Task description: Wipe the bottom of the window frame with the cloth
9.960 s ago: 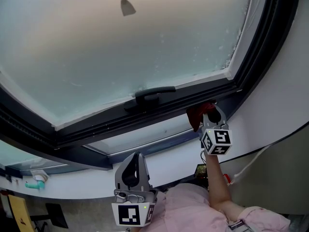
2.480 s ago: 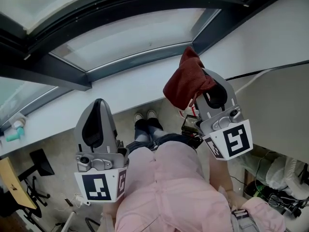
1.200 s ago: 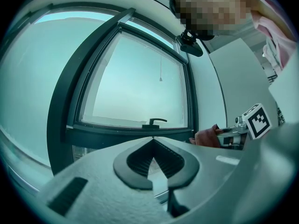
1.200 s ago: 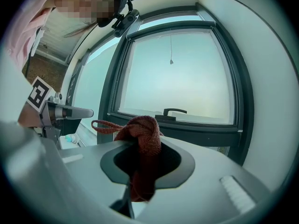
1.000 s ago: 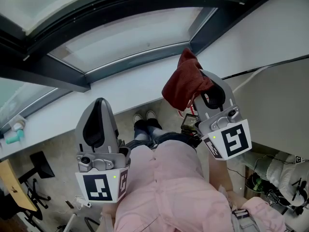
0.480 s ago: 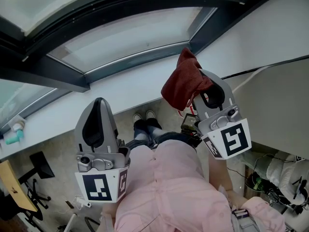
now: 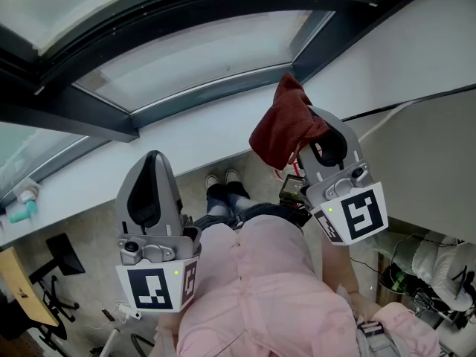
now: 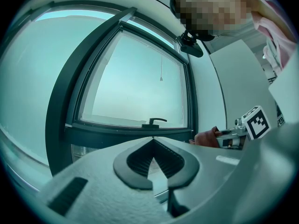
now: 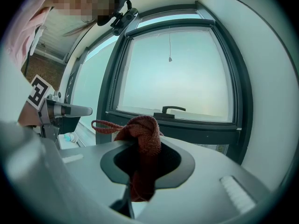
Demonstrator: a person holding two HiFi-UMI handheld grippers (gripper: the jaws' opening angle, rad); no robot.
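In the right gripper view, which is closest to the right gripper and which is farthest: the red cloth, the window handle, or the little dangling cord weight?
1. Red cloth: pinched between the right gripper's jaws.
2. Window handle: straight ahead, on the bottom frame.
3. Cord weight: hanging high above the handle.

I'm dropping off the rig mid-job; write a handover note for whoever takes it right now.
Left gripper: shut, empty.
Right gripper: shut on the red cloth, which bunches out above the jaws.
Window frame: in front of both grippers; the cloth is not touching it.
Done: cloth gripped.
Left: these views can't confirm any wiping; bring the cloth to the frame's bottom and wipe along it.
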